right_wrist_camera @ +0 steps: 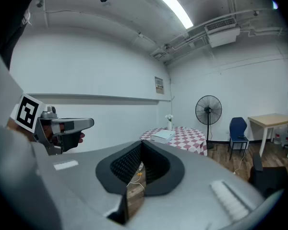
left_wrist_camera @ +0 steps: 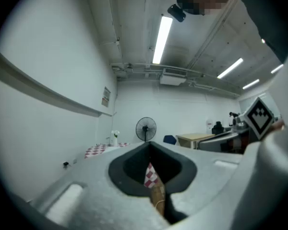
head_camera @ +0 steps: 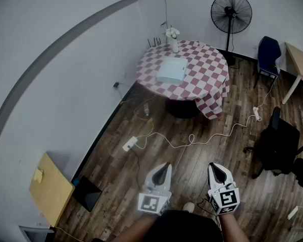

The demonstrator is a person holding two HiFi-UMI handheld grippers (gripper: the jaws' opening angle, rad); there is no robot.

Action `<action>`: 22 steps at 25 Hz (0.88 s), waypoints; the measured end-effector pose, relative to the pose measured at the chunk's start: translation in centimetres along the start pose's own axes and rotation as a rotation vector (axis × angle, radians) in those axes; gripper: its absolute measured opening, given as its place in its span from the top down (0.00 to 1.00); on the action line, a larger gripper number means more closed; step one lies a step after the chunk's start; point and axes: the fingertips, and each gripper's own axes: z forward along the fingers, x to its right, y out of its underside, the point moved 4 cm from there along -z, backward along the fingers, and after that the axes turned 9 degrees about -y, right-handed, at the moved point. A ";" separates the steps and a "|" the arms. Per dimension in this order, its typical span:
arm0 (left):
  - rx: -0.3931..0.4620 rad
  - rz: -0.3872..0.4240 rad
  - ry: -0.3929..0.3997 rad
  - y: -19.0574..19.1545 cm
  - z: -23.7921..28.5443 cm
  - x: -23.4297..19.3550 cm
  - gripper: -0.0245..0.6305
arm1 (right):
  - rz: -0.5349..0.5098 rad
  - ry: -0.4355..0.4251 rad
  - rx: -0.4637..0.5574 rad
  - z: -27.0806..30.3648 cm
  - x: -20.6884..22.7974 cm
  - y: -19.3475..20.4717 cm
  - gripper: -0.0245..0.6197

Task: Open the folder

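A pale, flat folder lies closed on a round table with a red-and-white checked cloth, far across the room by the wall. In the right gripper view the folder is small and distant on that table. Both grippers are held low in front of the person, well short of the table. The left gripper is shut with nothing between its jaws. The right gripper is shut and empty too. In the left gripper view only the table's edge shows; the folder is not visible there.
A vase of white flowers stands at the table's far edge. A standing fan, a blue chair and a wooden desk are beyond. A black office chair is at right. Power strips and cables cross the wooden floor.
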 end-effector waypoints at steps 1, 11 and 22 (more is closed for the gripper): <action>-0.004 -0.001 0.002 0.2 0.5 0.2 0.96 | 0.024 0.005 0.012 0.0 0.6 0.0 0.96; -0.062 -0.040 0.052 3.6 7.5 -0.8 0.96 | 0.058 -0.006 -0.063 4.1 5.3 3.2 0.96; -0.079 -0.084 0.059 4.2 23.9 -9.4 0.96 | 0.035 0.008 -0.132 20.1 13.8 -0.8 0.96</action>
